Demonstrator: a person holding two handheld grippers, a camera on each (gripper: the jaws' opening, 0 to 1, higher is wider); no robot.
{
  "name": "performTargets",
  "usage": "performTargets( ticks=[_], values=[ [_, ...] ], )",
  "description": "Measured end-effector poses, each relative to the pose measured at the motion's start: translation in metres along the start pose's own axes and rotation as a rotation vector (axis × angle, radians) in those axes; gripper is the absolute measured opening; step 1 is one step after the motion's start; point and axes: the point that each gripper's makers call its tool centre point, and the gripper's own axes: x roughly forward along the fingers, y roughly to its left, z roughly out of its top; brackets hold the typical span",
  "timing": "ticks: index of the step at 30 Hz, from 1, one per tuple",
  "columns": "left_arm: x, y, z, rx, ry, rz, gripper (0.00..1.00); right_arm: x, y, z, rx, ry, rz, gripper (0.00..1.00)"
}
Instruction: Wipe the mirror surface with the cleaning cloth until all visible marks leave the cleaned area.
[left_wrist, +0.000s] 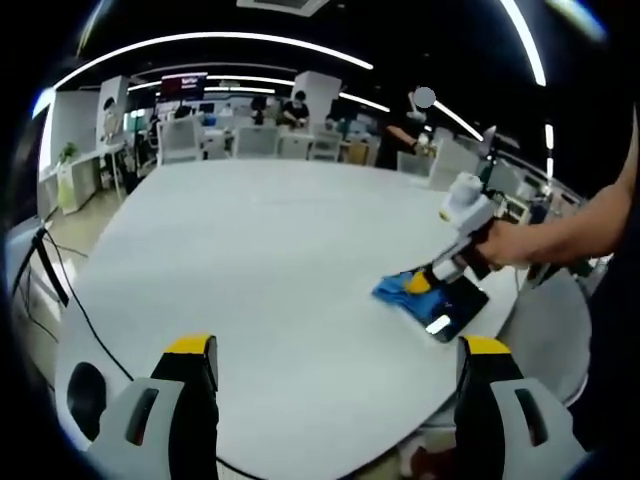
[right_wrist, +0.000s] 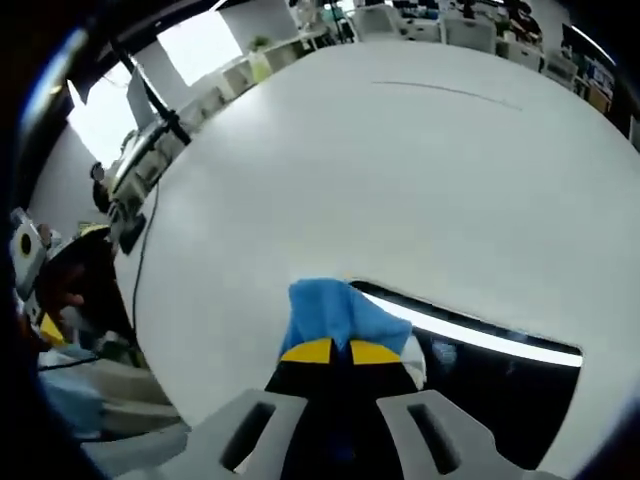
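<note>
One broad white worktop (left_wrist: 270, 270) carries everything. Near its edge lies the dark mirror (right_wrist: 500, 375), reflecting a ceiling light strip. On the mirror's end rests the blue cleaning cloth (right_wrist: 335, 315), pinched between the closed jaws of my right claw (right_wrist: 331, 350), which presses it to the glass; seen also from my left side (left_wrist: 425, 283). My left claw (left_wrist: 335, 350) hangs wide and empty above the worktop. Risk, as I judge it: the unsteadied mirror may slide toward the edge under wiping pressure.

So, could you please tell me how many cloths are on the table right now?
1. The blue cloth lies on the mirror near the table edge, pinched in the right claw.
</note>
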Motion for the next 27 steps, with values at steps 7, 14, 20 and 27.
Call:
performTargets(
  ticks=[7, 14, 20, 27],
  values=[
    [0.003, -0.003, 0.002, -0.003, -0.002, -0.004, 1.0, 0.008, -0.003, 0.019, -0.039, 0.025, -0.027, 0.0],
    [0.004, -0.003, 0.003, -0.008, -0.008, -0.002, 1.0, 0.008, -0.004, 0.017, -0.109, 0.032, -0.025, 0.0],
    [0.003, -0.003, 0.004, -0.002, -0.01, 0.001, 1.0, 0.003, -0.014, 0.014, -0.092, 0.037, -0.024, 0.0],
    [0.002, -0.005, 0.004, -0.003, -0.011, 0.004, 1.0, -0.006, -0.037, 0.006, -0.072, 0.036, -0.043, 0.0]
  ],
)
